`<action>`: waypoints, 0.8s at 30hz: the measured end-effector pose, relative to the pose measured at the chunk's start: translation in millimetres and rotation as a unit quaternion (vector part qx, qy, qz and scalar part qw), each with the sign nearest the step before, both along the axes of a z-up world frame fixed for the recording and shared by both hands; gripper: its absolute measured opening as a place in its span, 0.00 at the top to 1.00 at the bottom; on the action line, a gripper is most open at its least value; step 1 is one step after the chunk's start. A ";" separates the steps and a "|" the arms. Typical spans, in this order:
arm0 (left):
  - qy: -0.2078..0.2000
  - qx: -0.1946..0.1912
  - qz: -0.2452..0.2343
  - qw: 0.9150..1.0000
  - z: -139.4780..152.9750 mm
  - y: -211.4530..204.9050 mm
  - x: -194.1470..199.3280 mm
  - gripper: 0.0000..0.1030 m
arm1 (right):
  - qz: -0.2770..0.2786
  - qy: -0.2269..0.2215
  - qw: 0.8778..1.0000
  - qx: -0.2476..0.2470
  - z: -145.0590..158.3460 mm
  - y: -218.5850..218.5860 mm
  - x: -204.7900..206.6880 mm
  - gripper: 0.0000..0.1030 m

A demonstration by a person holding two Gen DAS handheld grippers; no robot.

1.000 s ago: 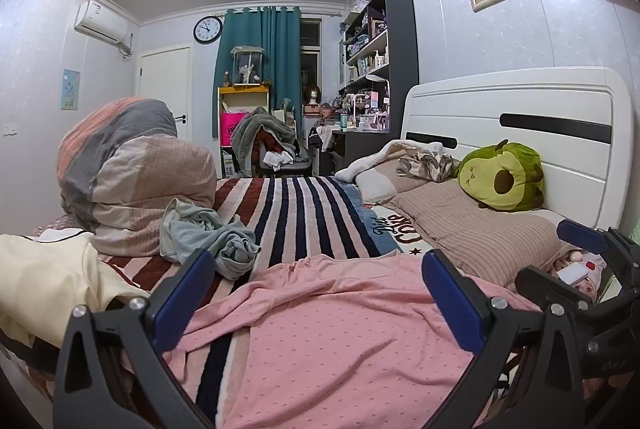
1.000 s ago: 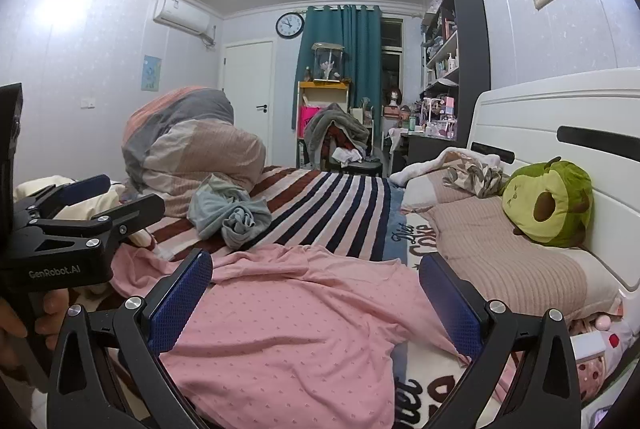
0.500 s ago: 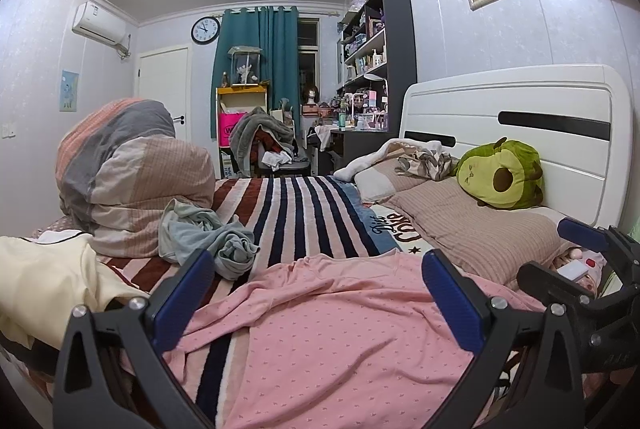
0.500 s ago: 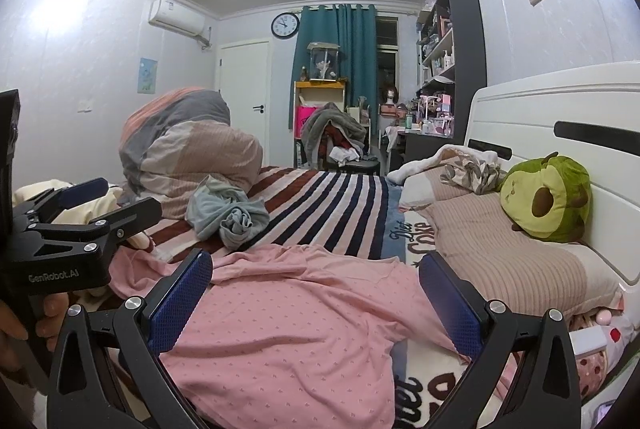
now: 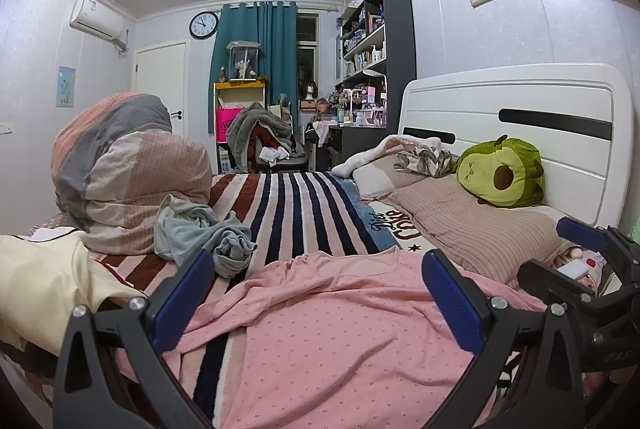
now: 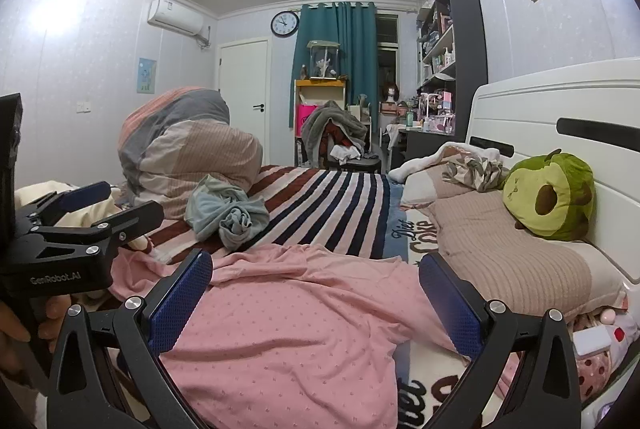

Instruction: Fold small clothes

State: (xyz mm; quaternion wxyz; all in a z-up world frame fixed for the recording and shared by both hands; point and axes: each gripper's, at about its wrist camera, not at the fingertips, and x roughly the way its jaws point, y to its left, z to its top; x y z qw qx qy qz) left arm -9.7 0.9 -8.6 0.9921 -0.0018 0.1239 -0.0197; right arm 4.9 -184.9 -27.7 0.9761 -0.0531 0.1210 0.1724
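Left wrist: pink garment beneath gaping left tool.

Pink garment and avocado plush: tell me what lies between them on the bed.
In the right wrist view, a beige ribbed pillow lies between the pink garment and the avocado plush; the plush rests on the pillow's far end against the headboard.

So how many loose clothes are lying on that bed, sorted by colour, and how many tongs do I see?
Pink: 1, the pink garment spread out in front.
Grey-blue: 1, the crumpled grey-blue garment on the striped blanket.
Cream: 1, the cream garment at the left edge.
Tongs: 2, left tongs and right tongs, both open.
Total: 3 clothes, 2 tongs.
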 end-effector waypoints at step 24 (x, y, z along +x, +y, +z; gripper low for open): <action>0.183 -0.070 0.161 0.967 -148.7 152.9 45.7 0.07 | 0.082 0.131 0.988 -0.014 -78.5 29.1 79.7 0.00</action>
